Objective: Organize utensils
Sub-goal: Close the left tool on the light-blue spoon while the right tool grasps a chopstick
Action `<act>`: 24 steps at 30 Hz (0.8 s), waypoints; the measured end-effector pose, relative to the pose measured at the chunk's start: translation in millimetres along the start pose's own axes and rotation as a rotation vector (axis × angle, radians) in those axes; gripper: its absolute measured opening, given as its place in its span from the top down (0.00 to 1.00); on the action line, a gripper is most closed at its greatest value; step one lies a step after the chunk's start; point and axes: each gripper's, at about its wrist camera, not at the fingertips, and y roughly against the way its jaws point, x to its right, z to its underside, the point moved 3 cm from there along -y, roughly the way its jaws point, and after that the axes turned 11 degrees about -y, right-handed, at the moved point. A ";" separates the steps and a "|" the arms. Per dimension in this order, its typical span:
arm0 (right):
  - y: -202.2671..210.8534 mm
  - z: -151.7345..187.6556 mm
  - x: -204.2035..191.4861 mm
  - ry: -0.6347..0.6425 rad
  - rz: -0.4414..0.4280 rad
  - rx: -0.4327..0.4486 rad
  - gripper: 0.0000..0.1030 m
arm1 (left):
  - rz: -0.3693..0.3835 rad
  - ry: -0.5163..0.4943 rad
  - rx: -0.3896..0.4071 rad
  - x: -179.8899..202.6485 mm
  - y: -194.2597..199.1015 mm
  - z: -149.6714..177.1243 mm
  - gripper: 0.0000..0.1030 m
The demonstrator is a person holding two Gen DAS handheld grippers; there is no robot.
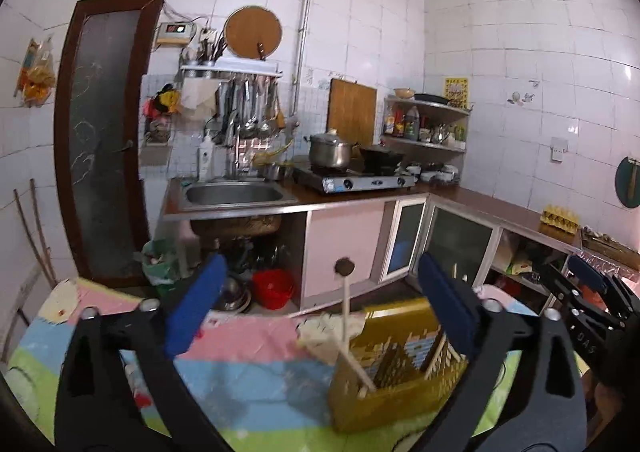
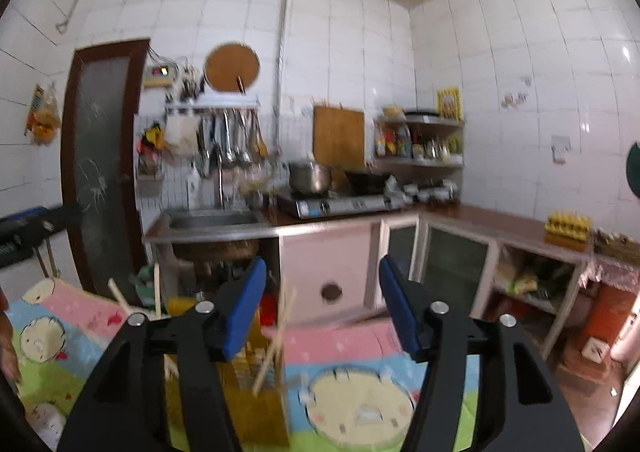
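Gaping wide and empty, the left gripper (image 1: 320, 304) hangs above the yellow utensil holder (image 1: 400, 368) on a cartoon-print cloth (image 1: 240, 372), chopsticks (image 1: 347, 316) leaning out of it. From the right wrist, the right gripper (image 2: 322, 304) is likewise spread and holding nothing, the blurred holder below its left finger (image 2: 244, 304).

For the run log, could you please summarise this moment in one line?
left gripper: open, empty | right gripper: open, empty | chopsticks standing in yellow holder

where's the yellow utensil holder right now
The yellow utensil holder sits on the cartoon-print mat, low and right of centre in the left wrist view, just inside the left gripper's right finger.
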 end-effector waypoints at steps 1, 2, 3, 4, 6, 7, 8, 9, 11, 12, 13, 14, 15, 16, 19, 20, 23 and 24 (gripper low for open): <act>5.5 3.6 3.4 -0.006 0.008 -0.022 0.39 | 0.005 0.007 -0.011 -3.2 8.2 4.1 0.06; 12.9 9.4 7.2 -0.010 0.017 -0.048 0.37 | 0.012 0.011 -0.024 -5.2 15.7 9.5 0.05; 19.9 15.9 10.4 -0.013 0.025 -0.071 0.36 | 0.021 0.014 -0.040 -6.4 21.1 14.9 0.05; 24.1 20.4 11.9 -0.013 0.029 -0.088 0.36 | 0.023 0.017 -0.055 -7.0 25.5 21.6 0.05; 34.6 36.9 16.2 -0.018 0.048 -0.138 0.35 | 0.020 0.012 -0.094 -6.9 34.2 39.5 0.05; 39.9 48.3 19.0 -0.022 0.060 -0.170 0.35 | 0.017 0.008 -0.111 -6.4 36.9 47.8 0.05; 42.3 55.9 20.7 -0.025 0.070 -0.191 0.35 | 0.015 0.004 -0.135 -5.3 40.1 58.8 0.05; 45.6 67.0 23.3 -0.029 0.081 -0.217 0.35 | 0.015 0.004 -0.160 -4.7 41.6 68.5 0.05; 49.9 87.6 28.0 -0.034 0.108 -0.258 0.35 | 0.020 0.016 -0.209 -5.5 43.6 88.1 0.05; 51.0 97.9 29.8 -0.038 0.122 -0.280 0.35 | 0.021 0.022 -0.229 -4.8 43.2 95.3 0.05; 51.6 109.3 30.8 -0.042 0.141 -0.304 0.35 | 0.021 0.028 -0.251 -4.9 43.3 103.6 0.05; 51.4 116.5 31.3 -0.044 0.152 -0.321 0.35 | 0.023 0.037 -0.282 -4.6 42.8 115.0 0.05; 51.7 125.9 32.6 -0.045 0.168 -0.341 0.35 | 0.023 0.041 -0.301 -4.7 42.1 122.9 0.05; 51.8 135.4 33.6 -0.046 0.183 -0.362 0.35 | 0.023 0.044 -0.325 -4.4 41.8 132.5 0.05; 51.9 159.5 34.0 -0.042 0.212 -0.418 0.35 | 0.036 0.049 -0.399 0.8 38.9 158.2 0.05; 51.6 166.8 35.3 -0.042 0.219 -0.433 0.35 | 0.040 0.049 -0.428 3.2 37.3 168.0 0.05; 48.3 186.1 37.1 -0.054 0.235 -0.486 0.35 | 0.064 0.045 -0.494 10.5 32.1 188.6 0.05; 47.0 192.3 38.0 -0.064 0.236 -0.507 0.35 | 0.063 0.046 -0.509 12.5 31.0 194.1 0.05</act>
